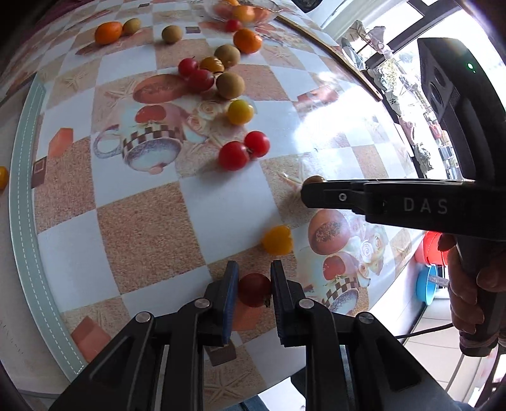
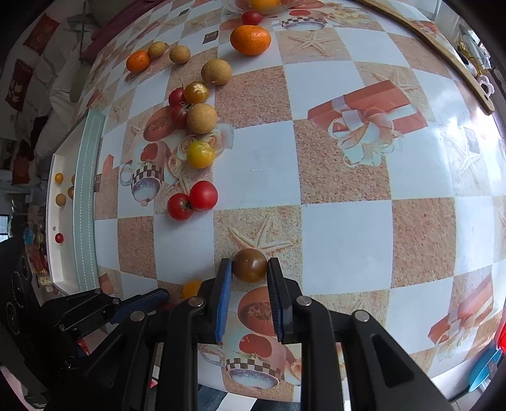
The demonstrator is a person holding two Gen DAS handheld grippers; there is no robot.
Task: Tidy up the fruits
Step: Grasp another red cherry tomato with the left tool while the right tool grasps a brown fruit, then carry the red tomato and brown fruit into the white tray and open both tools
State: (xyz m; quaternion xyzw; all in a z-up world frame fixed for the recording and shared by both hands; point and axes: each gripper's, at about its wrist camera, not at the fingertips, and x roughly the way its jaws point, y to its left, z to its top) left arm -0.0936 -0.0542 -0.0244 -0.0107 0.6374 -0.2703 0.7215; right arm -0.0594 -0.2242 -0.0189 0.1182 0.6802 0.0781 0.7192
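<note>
My left gripper (image 1: 254,278) is shut on a dark red cherry tomato (image 1: 254,289) just above the checked tablecloth (image 1: 142,227). My right gripper (image 2: 249,268) is shut on a brown-green tomato (image 2: 249,265); it shows from the side in the left wrist view (image 1: 313,186), to the right and ahead of the left one. A yellow tomato (image 1: 277,240) lies between the two grippers. Two red tomatoes (image 2: 193,200) lie further ahead. A cluster of longans, red and yellow tomatoes (image 2: 197,118) and tangerines (image 2: 250,39) lies beyond them.
A glass bowl (image 1: 243,11) with orange fruit stands at the table's far edge. A white tray (image 2: 55,221) with several small fruits sits past the table's left edge, behind a pale green border (image 2: 87,202). A wooden rim (image 2: 442,47) runs along the far right.
</note>
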